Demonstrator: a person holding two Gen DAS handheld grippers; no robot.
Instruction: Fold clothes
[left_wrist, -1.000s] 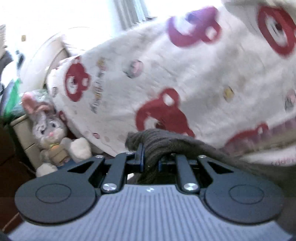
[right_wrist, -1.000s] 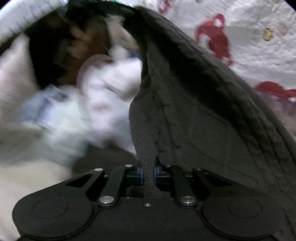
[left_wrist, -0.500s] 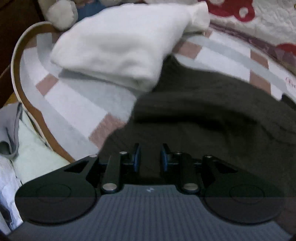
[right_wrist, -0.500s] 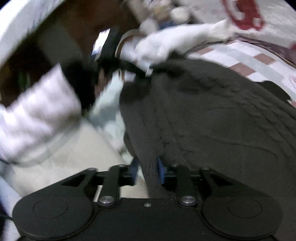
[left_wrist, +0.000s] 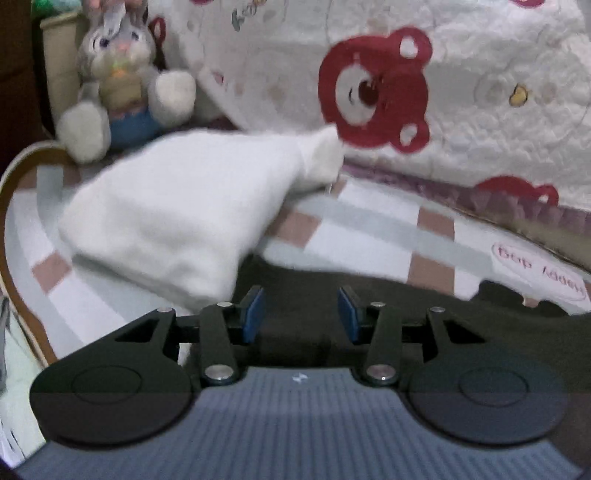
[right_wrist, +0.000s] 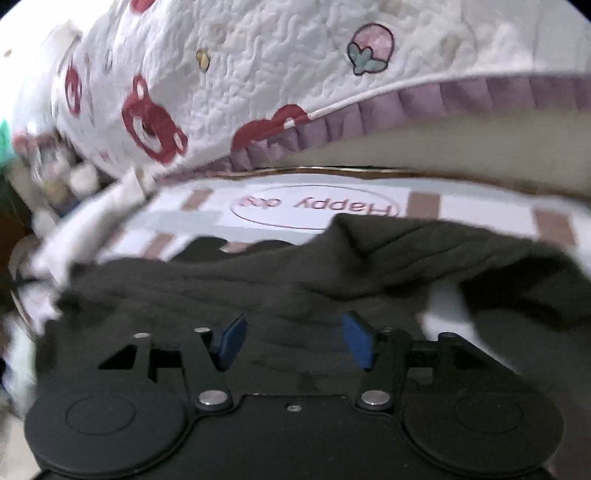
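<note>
A dark grey knitted garment (left_wrist: 424, 314) (right_wrist: 332, 273) lies crumpled on the checked mat (left_wrist: 362, 229) (right_wrist: 424, 201). My left gripper (left_wrist: 299, 314) hovers just over its near edge, open, with nothing between the blue pads. In the right wrist view my right gripper (right_wrist: 295, 341) is also open above the same garment, its jaws spread wide and empty. A folded white garment (left_wrist: 173, 218) rests on the mat to the left of the dark one; its blurred edge (right_wrist: 92, 221) shows in the right wrist view.
A white quilt with red bears (left_wrist: 406, 81) (right_wrist: 258, 74) rises behind the mat. A grey plush rabbit (left_wrist: 122, 81) sits at the back left corner. The mat's brown rim (left_wrist: 11, 236) curves along the left side.
Both grippers let go of the dark garment and opened wide. The garment dropped from hanging in the air to lying on the mat. Both cameras tilted up toward the quilt.
</note>
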